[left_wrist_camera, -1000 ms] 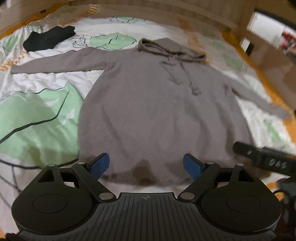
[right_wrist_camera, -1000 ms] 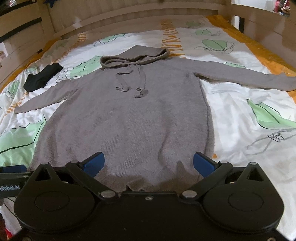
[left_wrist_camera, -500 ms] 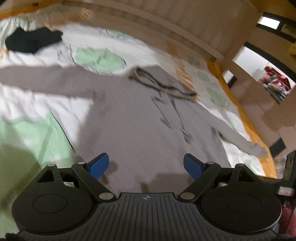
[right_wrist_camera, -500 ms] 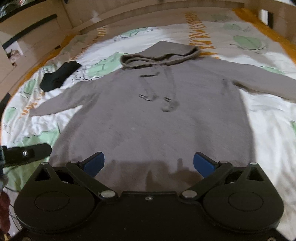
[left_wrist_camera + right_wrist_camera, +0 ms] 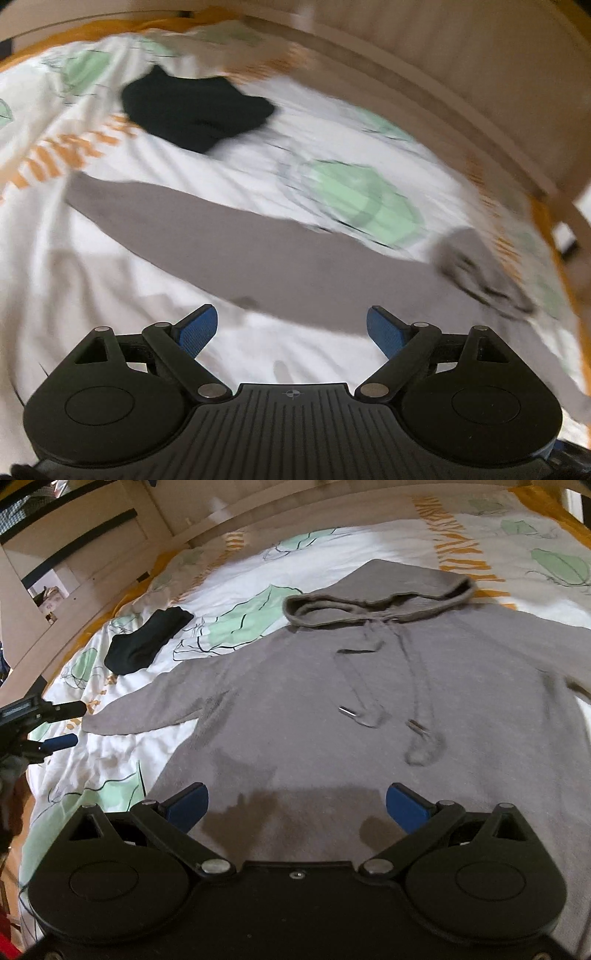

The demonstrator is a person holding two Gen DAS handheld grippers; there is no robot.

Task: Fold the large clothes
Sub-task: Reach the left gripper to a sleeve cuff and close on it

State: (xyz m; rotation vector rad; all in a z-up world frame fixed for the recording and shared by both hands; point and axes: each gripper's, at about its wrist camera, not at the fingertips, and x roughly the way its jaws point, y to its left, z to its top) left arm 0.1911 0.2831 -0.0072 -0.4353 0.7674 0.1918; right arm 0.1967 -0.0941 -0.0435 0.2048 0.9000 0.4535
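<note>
A grey hooded sweater (image 5: 369,709) lies flat, front up, on the bed, hood toward the headboard and drawstrings loose on the chest. My right gripper (image 5: 293,806) is open and empty, hovering over the sweater's lower body. My left gripper (image 5: 291,328) is open and empty, just above the sweater's left sleeve (image 5: 229,240), which stretches out over the sheet; the view is blurred. The left gripper also shows at the left edge of the right wrist view (image 5: 55,725), beside the sleeve's cuff (image 5: 99,722).
A black folded garment (image 5: 147,642) lies on the white leaf-print bedsheet (image 5: 240,590) beyond the left sleeve; it also shows in the left wrist view (image 5: 195,110). Wooden bed rails (image 5: 461,92) run round the mattress.
My left gripper has swung left, from over the sweater's hem to above its left sleeve. My right gripper has moved forward over the body. Both stay open.
</note>
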